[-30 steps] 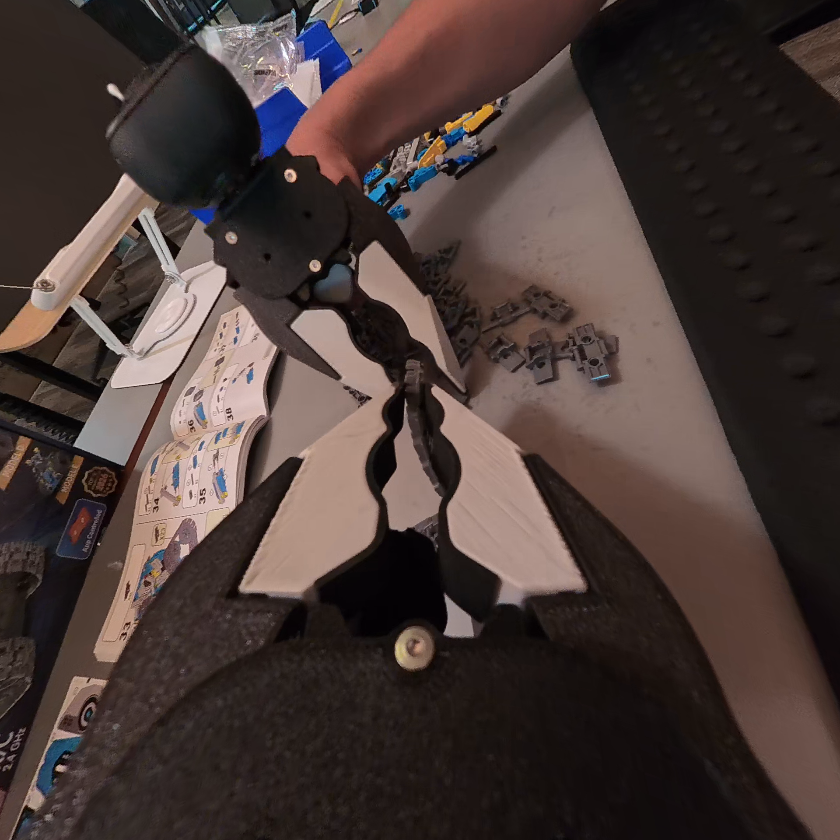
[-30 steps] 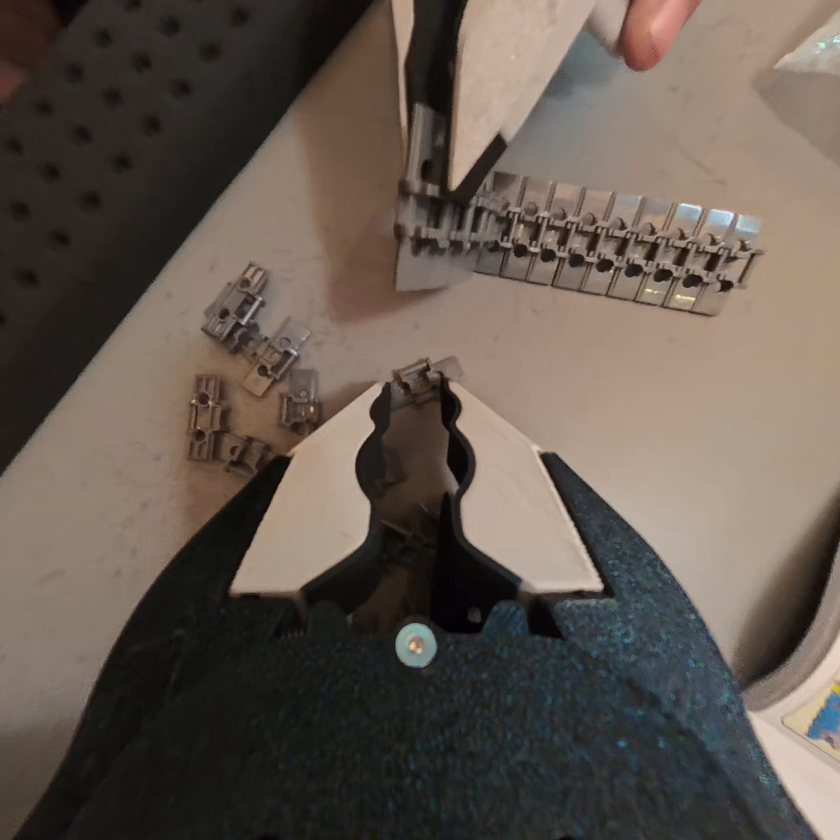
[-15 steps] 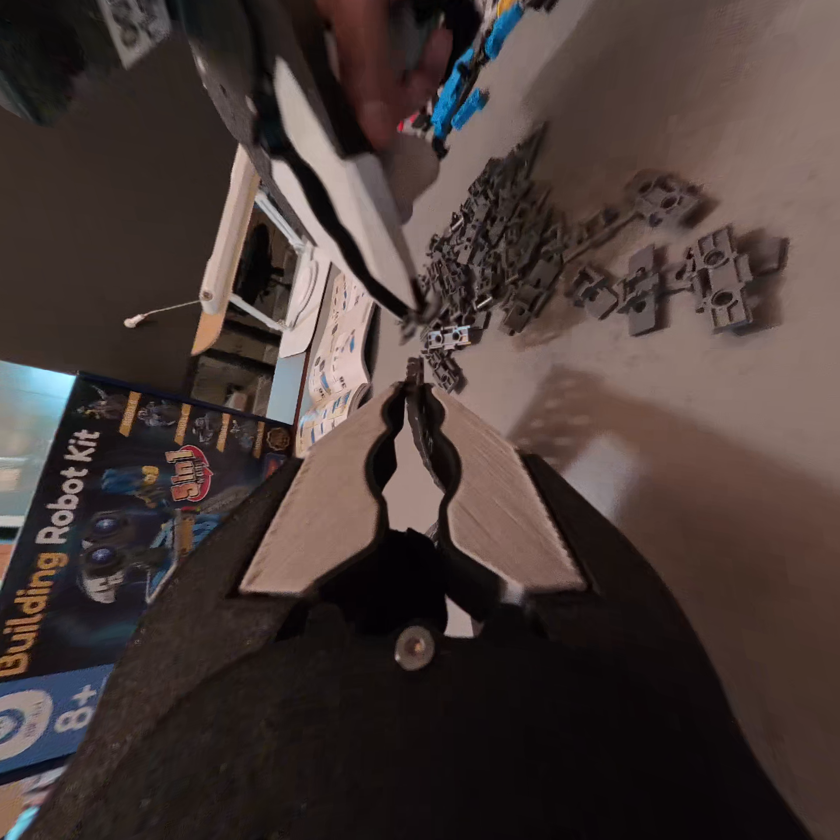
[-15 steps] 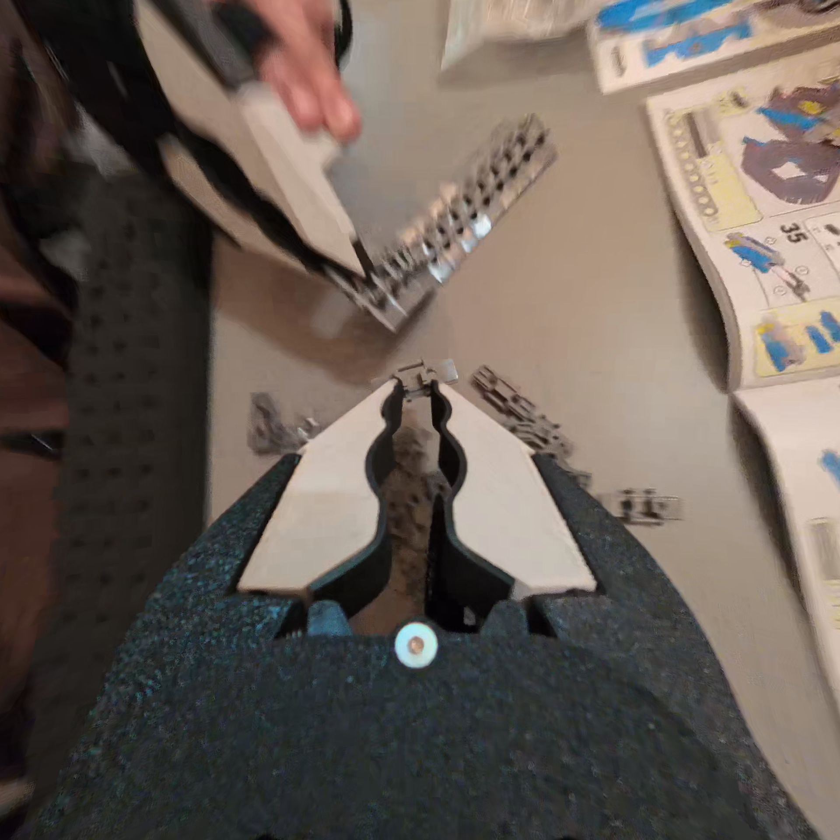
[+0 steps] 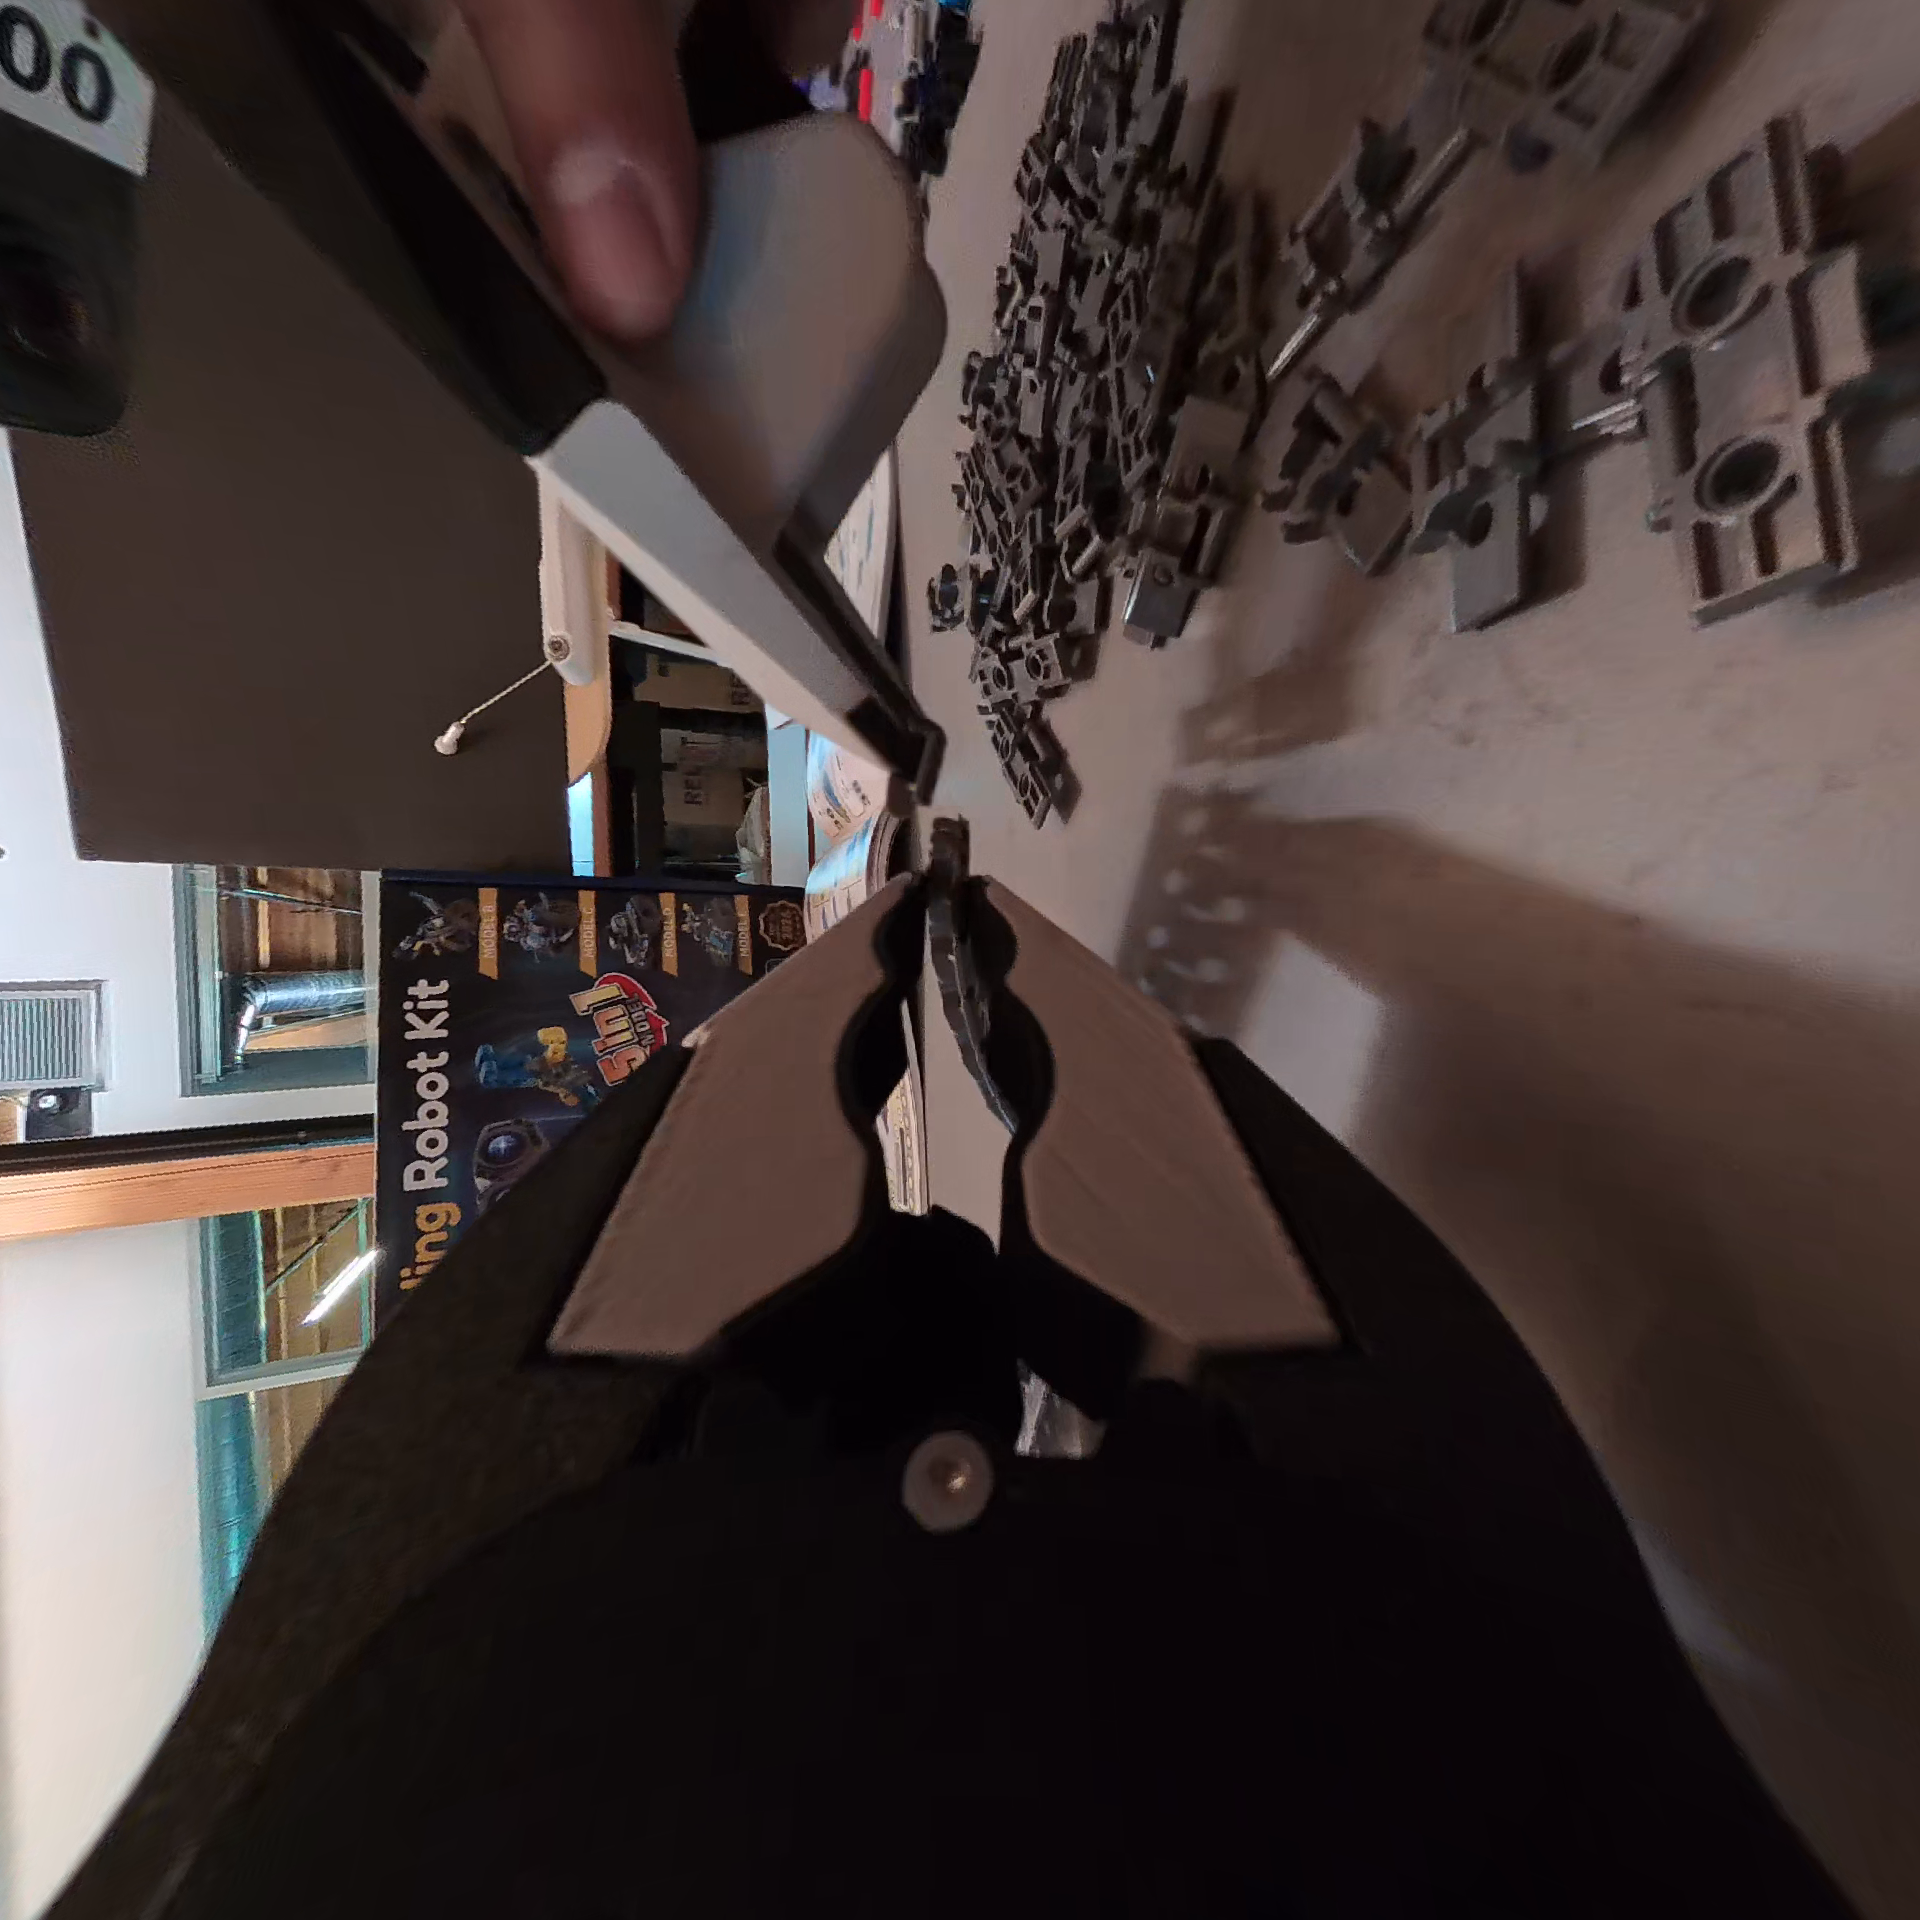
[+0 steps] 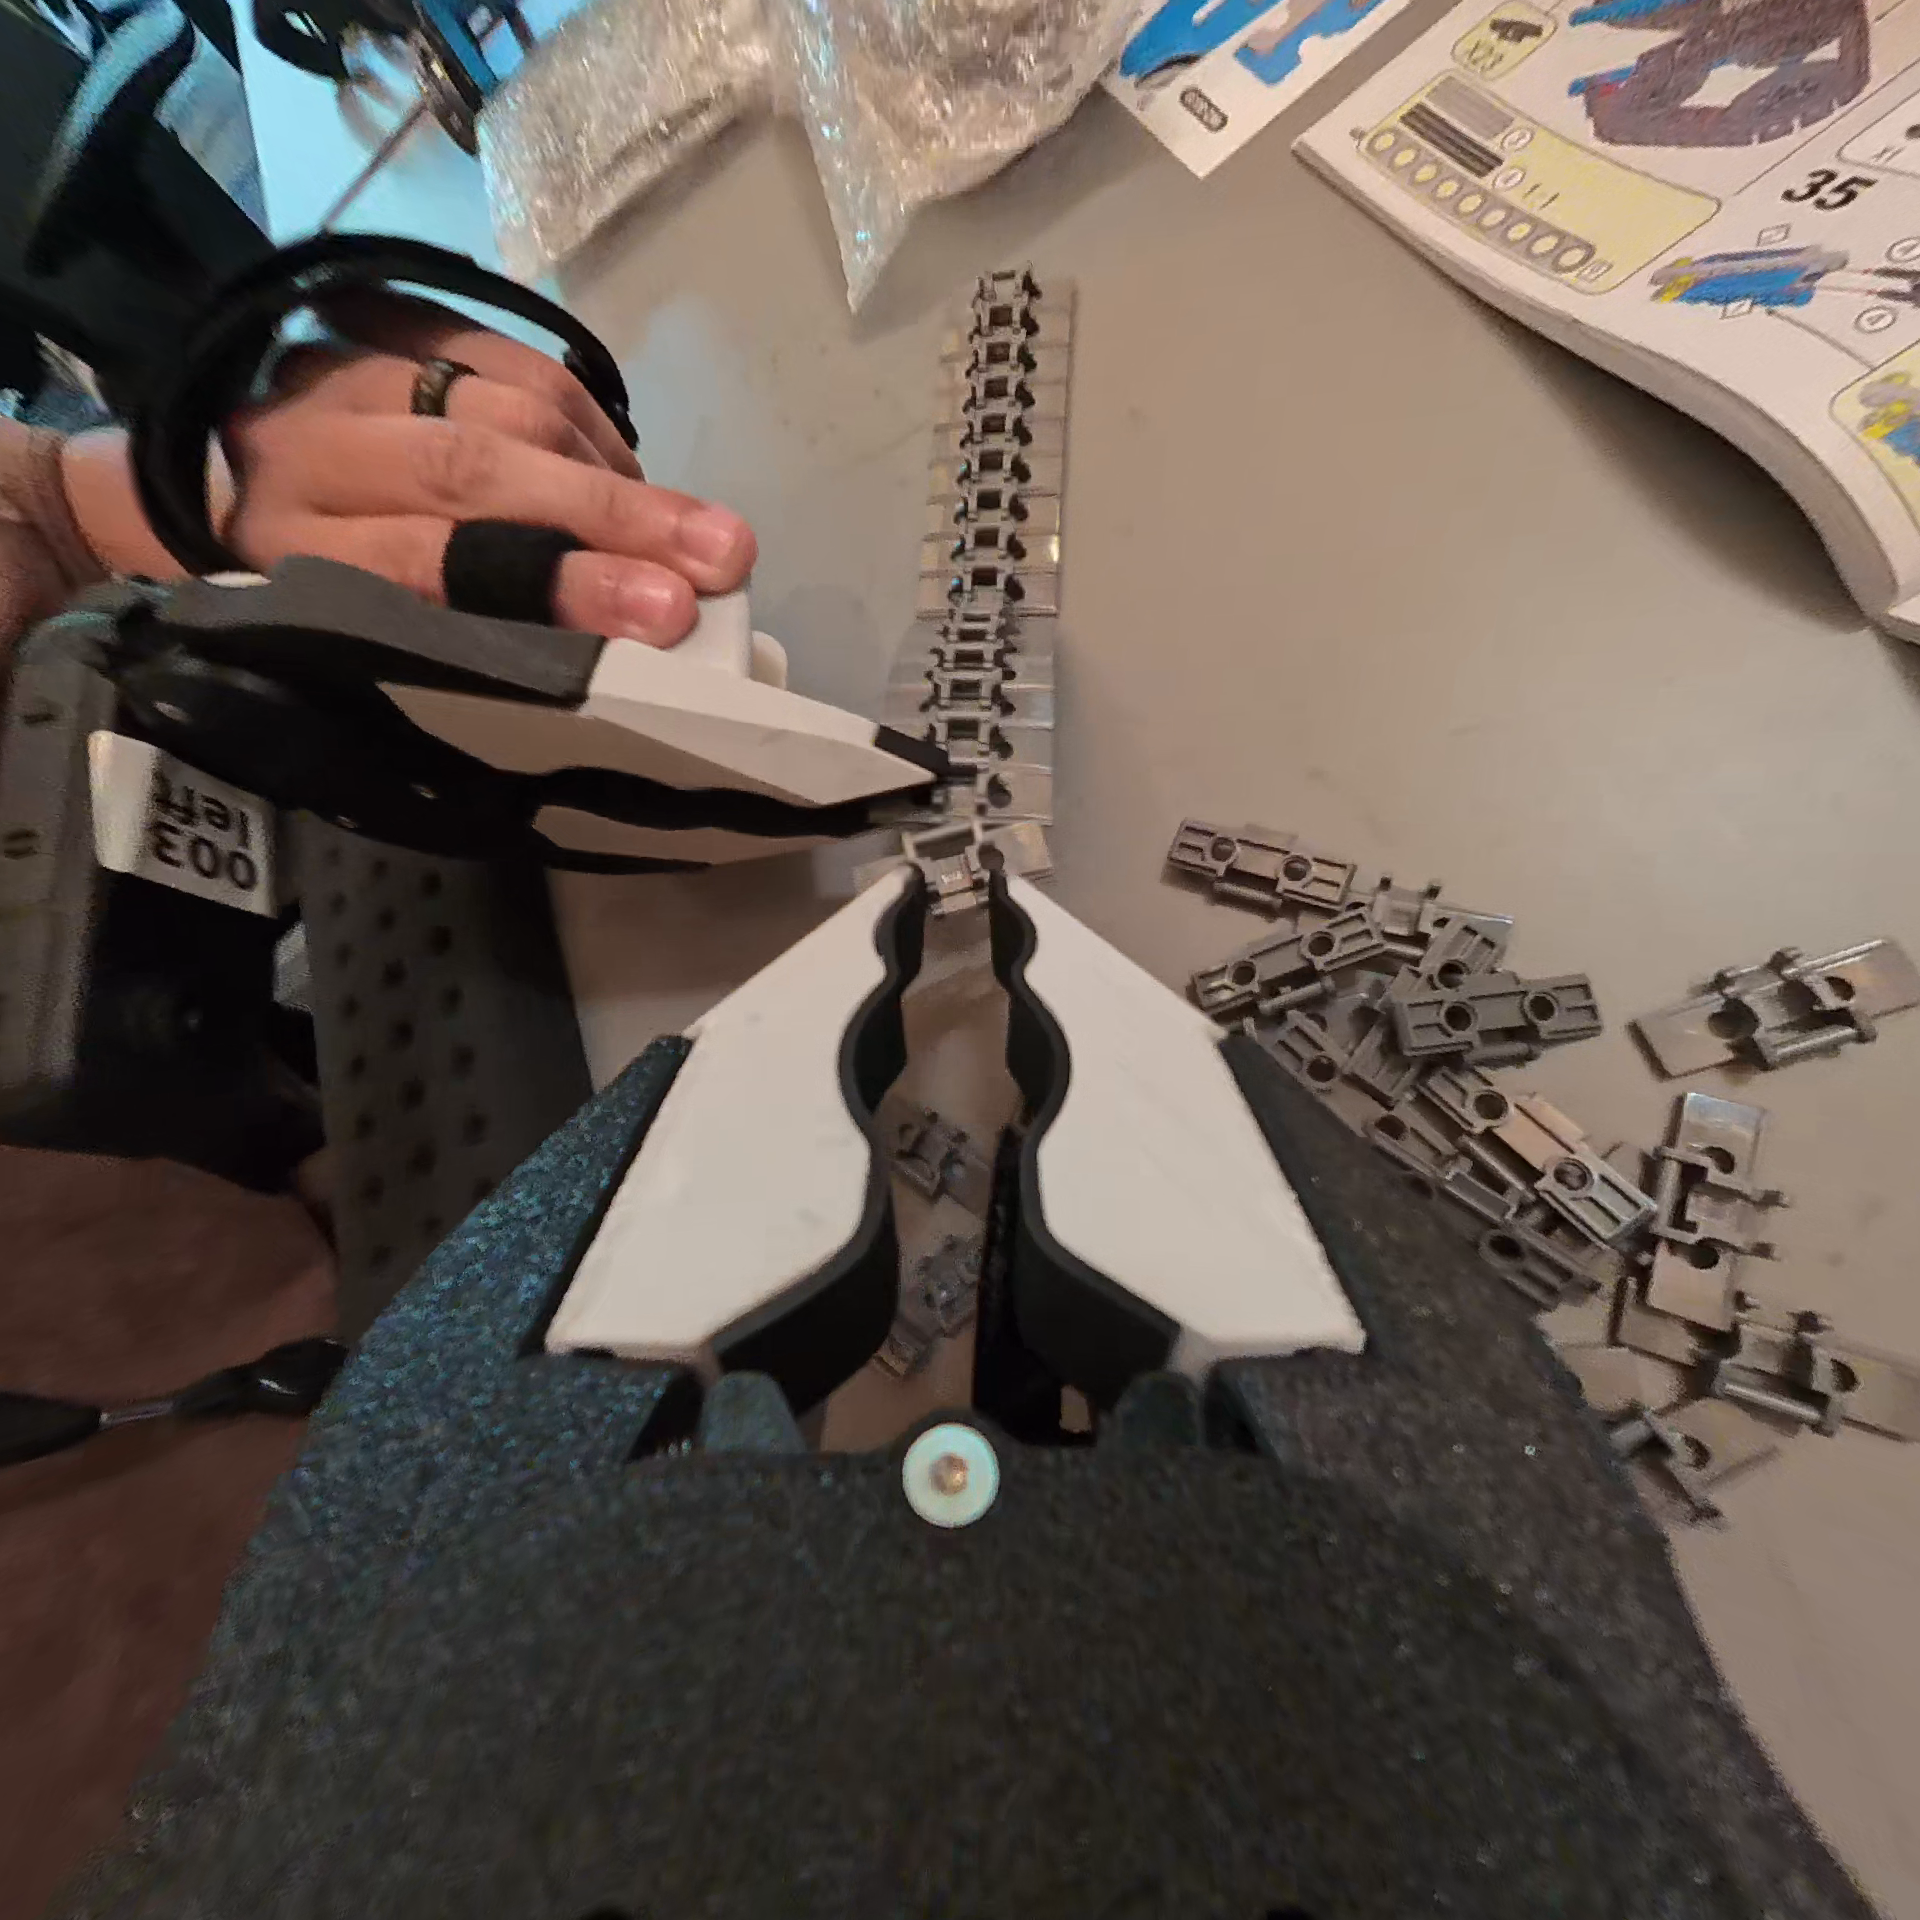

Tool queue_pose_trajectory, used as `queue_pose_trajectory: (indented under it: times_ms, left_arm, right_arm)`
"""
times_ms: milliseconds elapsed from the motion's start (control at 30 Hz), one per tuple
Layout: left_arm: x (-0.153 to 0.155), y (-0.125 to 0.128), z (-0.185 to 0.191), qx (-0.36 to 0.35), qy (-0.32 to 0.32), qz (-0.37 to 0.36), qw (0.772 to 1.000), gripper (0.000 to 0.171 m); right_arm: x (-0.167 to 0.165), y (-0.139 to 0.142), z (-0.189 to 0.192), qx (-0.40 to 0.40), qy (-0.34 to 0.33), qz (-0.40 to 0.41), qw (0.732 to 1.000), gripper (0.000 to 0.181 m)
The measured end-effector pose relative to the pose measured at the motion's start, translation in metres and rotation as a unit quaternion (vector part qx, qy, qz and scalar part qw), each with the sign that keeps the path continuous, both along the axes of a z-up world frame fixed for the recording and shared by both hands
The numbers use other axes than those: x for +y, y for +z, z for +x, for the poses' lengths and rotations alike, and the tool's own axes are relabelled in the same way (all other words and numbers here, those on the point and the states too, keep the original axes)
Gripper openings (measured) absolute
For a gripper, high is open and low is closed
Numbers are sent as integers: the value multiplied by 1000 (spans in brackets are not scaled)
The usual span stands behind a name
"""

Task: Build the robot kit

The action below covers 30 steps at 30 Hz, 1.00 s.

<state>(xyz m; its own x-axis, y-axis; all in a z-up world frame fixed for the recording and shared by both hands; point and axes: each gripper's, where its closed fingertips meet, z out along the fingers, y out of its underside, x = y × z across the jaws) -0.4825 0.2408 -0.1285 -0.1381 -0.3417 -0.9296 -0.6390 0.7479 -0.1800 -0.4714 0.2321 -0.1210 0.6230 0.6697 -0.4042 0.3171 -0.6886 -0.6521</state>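
A single grey track link point(image 6: 951, 871) is pinched at the tips of the right gripper point(image 6: 954, 883), its jaws closed on it and held against the near end of an assembled grey track chain point(image 6: 1000, 540). That end of the chain is clamped by the left gripper point(image 6: 920, 790), which enters from the left, steadied by a person's hand point(image 6: 488, 499) (a ring and a black finger band are seen). In the left wrist view the left gripper point(image 5: 940, 883) is seen closed on the chain's edge, with the right gripper's tip just beyond. The chain is laid out across a grey table point(image 6: 1403, 644). A pile of loose track links point(image 6: 1455, 1060) is seen to the right, an open instruction booklet point(image 6: 1662, 208) and clear plastic bags point(image 6: 831, 104) farther off, and a kit box point(image 5: 540, 1039) at the table's edge.
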Motion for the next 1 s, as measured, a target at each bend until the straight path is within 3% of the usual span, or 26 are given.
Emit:
queue_pose_trajectory:
  times_ms: [367,1000]
  left_arm:
    - [3,-9,1,24,9,33,999,7]
    - [3,-6,2,15,15,44,999,7]
  right_arm:
    - [7,-15,-1,-4,-43,-29,999,13]
    - [4,-20,-4,-13,-35,-53,998,16]
